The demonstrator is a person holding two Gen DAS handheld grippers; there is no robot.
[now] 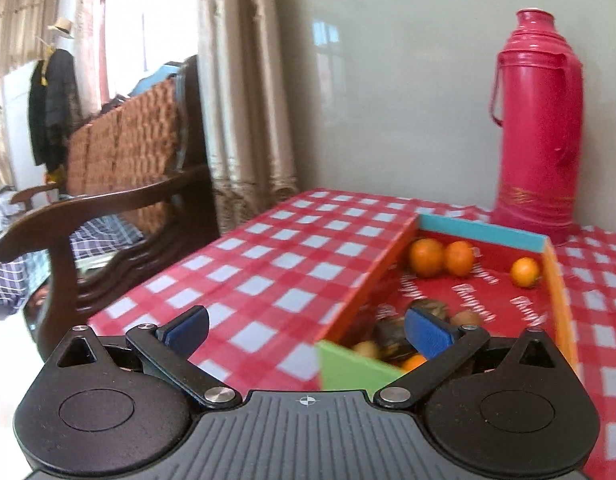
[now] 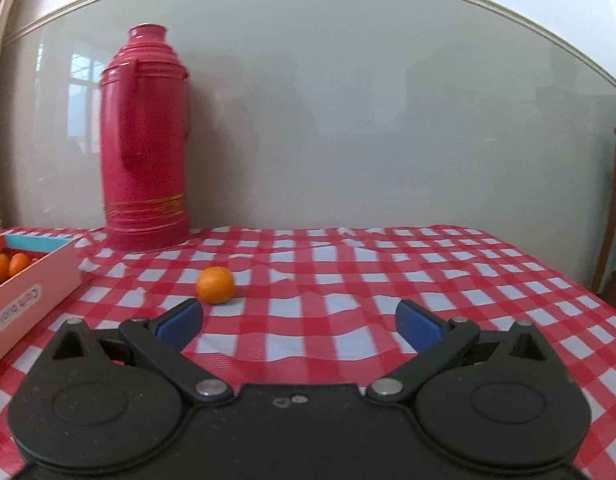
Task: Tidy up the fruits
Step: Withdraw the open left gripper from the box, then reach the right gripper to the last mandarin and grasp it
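A shallow coloured cardboard box (image 1: 367, 280) lies on the red checked tablecloth (image 1: 276, 264). It holds several oranges (image 1: 427, 257) at its far end and dark and brown fruits (image 1: 391, 330) near its front. My left gripper (image 1: 308, 328) is open and empty, just before the box's near left corner. In the right wrist view one orange (image 2: 215, 285) lies loose on the cloth, right of the box (image 2: 32, 292). My right gripper (image 2: 300, 322) is open and empty, a little short of that orange and to its right.
A tall red thermos flask (image 1: 537, 128) stands behind the box against the grey wall; it also shows in the right wrist view (image 2: 144, 140). A wooden armchair (image 1: 108, 208) stands left of the table. The table's right edge (image 2: 567, 280) falls off near wooden furniture.
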